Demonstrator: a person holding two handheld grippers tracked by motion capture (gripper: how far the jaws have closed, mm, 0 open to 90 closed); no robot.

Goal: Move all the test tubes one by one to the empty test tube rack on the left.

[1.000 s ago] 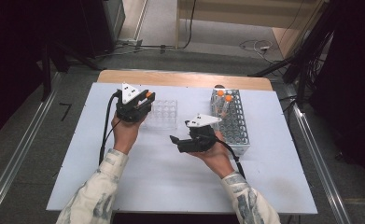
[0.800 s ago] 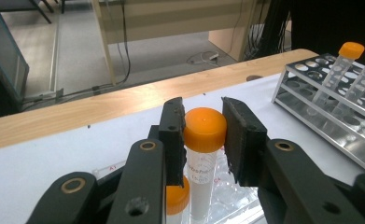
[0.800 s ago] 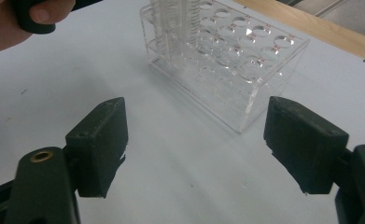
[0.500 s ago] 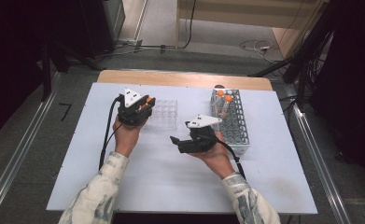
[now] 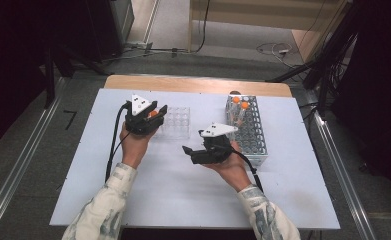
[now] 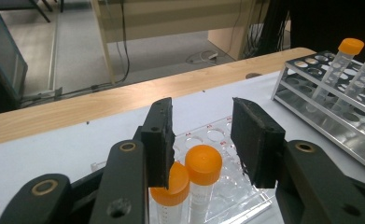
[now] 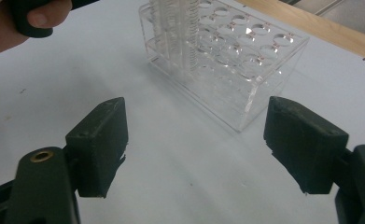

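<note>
Two orange-capped tubes stand in the clear plastic rack [image 6: 213,137]: one tube [image 6: 203,163] sits just below the gap of my left gripper [image 6: 202,126], the other tube [image 6: 173,184] partly behind its left jaw. The left gripper's jaws have just been opening, and its pads stand clear of the cap between them. From above, the left gripper [image 5: 153,114] hovers over the clear rack's [image 5: 177,122] left end. My right gripper [image 7: 194,140] is wide open with nothing in it and points at the clear rack [image 7: 236,60]; it [image 5: 188,152] hangs over the mat's middle.
A metal wire rack [image 5: 250,130] at the right holds two more orange-capped tubes [image 5: 240,107], also seen beside the left gripper as the metal rack [image 6: 320,107]. The white mat [image 5: 183,195] lies on a wooden table [image 5: 193,84]. Cables trail from both grippers.
The left gripper's jaws stand a little wider apart over the orange cap than before. Both hands have kept their places.
</note>
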